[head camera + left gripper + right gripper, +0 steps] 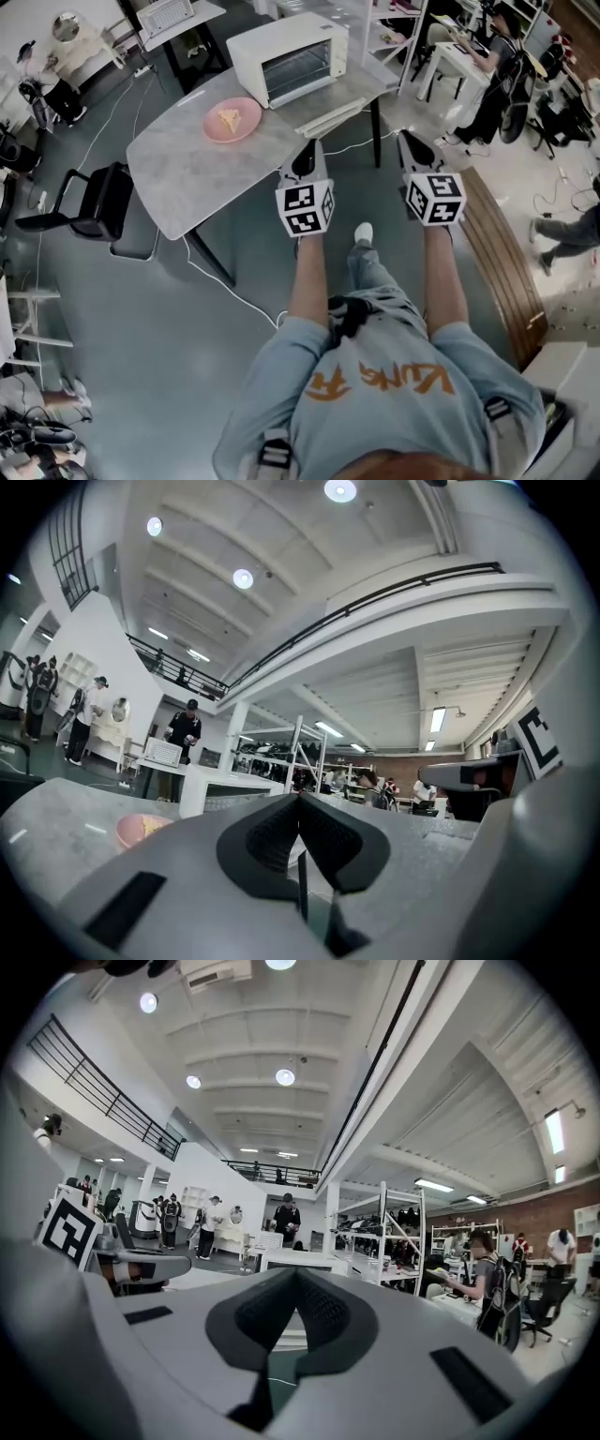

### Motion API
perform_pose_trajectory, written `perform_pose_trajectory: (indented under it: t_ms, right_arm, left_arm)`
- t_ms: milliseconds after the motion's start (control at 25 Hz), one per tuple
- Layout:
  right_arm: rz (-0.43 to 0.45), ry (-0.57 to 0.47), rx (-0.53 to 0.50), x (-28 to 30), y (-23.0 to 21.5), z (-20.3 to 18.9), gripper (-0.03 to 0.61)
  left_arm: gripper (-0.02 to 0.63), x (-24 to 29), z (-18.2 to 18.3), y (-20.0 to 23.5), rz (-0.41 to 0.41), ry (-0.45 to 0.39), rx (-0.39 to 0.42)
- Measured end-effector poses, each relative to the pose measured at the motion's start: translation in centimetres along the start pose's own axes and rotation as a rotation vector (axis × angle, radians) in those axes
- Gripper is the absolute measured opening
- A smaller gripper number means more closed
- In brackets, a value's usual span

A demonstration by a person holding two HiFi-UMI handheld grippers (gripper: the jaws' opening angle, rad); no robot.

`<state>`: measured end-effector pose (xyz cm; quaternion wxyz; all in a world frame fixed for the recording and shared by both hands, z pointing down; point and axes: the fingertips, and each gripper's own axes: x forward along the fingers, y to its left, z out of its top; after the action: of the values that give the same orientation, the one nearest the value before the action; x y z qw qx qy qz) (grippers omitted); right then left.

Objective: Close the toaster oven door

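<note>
Both pinched shut on nothing, my left gripper [305, 157] and right gripper [416, 150] hang at the near edge of the smooth grey table [187, 169]. At its far end, the boxy white toaster oven [277, 42] stands with its door [330, 117] dropped flat. By my reading, the closing is all still to do.

Only orange lettering on the shirt [384, 380] shows; upside down, it cannot be read.

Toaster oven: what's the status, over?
Left gripper and right gripper shut, empty. Toaster oven door down, open. Pink plate off to one side, not blocking.
</note>
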<state>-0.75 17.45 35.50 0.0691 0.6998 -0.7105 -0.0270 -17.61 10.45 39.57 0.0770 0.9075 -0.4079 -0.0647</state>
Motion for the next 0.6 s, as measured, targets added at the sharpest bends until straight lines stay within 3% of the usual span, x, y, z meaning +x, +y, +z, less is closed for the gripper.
perform_pose_trajectory:
  t_ms: [280, 600]
  right_arm:
    - [0.098, 0.035, 0.07, 9.1, -1.6, -3.7, -0.002]
    - [0.16, 0.183, 0.132, 21.4, -8.0, -11.7, -0.003]
  left_arm:
    - [0.0, 5.1, -2.7, 4.2, 0.107, 0.048, 0.011]
    - [0.0, 16.6, -10.7, 6.6, 0.19, 0.236, -0.022]
